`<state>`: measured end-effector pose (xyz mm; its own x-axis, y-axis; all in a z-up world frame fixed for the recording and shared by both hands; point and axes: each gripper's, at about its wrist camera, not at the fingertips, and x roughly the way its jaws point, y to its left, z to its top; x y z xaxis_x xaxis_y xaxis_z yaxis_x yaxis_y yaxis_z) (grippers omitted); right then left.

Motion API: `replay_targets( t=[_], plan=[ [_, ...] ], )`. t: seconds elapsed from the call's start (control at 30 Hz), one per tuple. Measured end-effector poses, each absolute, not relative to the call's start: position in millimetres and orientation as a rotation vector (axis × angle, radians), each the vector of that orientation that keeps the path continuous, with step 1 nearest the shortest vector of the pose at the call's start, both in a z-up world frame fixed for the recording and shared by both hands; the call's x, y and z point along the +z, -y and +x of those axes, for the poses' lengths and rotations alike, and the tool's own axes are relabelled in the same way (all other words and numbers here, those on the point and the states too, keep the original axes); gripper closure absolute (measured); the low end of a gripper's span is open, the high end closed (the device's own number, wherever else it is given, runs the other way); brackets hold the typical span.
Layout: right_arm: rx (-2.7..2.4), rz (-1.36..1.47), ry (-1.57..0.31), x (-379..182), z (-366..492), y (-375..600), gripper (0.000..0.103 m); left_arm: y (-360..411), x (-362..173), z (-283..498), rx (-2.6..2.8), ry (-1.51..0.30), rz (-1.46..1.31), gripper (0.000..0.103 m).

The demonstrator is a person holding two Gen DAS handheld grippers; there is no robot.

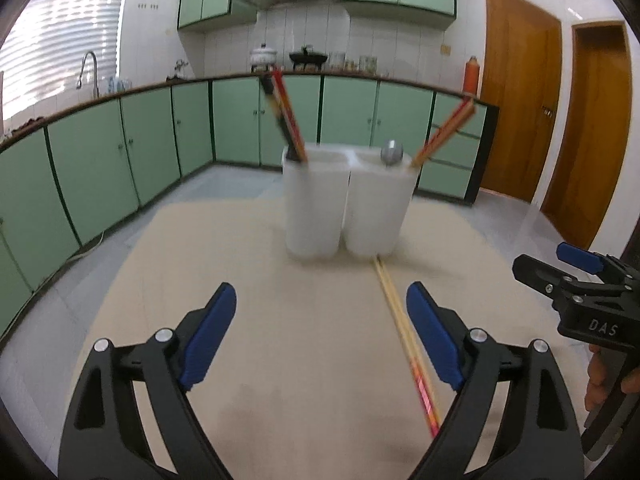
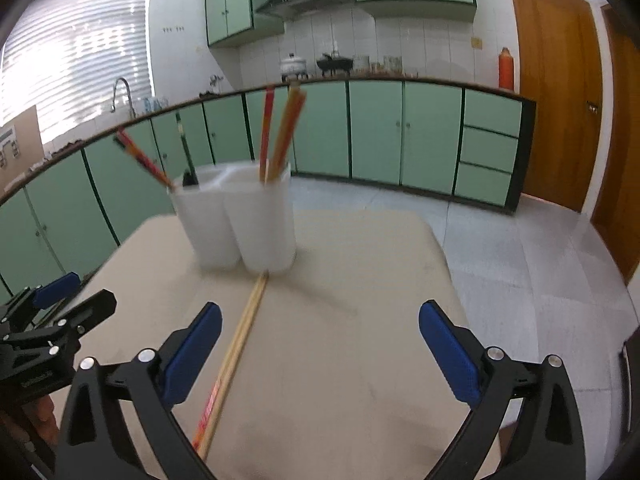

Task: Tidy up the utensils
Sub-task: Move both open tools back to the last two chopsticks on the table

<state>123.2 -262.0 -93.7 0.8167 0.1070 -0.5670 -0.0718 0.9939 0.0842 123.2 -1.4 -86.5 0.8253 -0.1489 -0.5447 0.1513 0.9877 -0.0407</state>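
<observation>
Lying flat: slim wooden chopsticks (image 1: 394, 312) beside translucent holder (image 1: 348, 204)

Green-cabinet kitchen (image 1: 152, 136) — bright blinded window (image 2: 76, 52), white tiled walls, wooden doors (image 1: 520, 92), grey floor.

Two white holders (image 1: 316, 204) standing side by side on one table (image 1: 280, 360); one pair of chopsticks (image 1: 400, 320) lying flat; one spoon (image 1: 392, 153) sticking up; two grippers (image 1: 320, 340) showing
</observation>
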Motion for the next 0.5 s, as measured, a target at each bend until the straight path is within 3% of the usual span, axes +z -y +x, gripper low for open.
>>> replay_targets(
  t=[0.2,0.4,0.5],
  plan=[
    [0.105,0.06,-0.655,-121.0,100.5,257.9,0.008,-9.1,-108.1,107.7,-0.142,-0.617,0.014,0.019],
    [0.137,0.063,-0.708,-144.5,76.7,242.6,0.024,-14.7,-125.9,91.3,-0.134,-0.657,0.012,0.019],
    [0.174,0.061,-0.726,-147.6,68.1,232.7,0.04,-14.8,-130.9,84.3,-0.14,-0.671,0.018,0.019]
  ],
)
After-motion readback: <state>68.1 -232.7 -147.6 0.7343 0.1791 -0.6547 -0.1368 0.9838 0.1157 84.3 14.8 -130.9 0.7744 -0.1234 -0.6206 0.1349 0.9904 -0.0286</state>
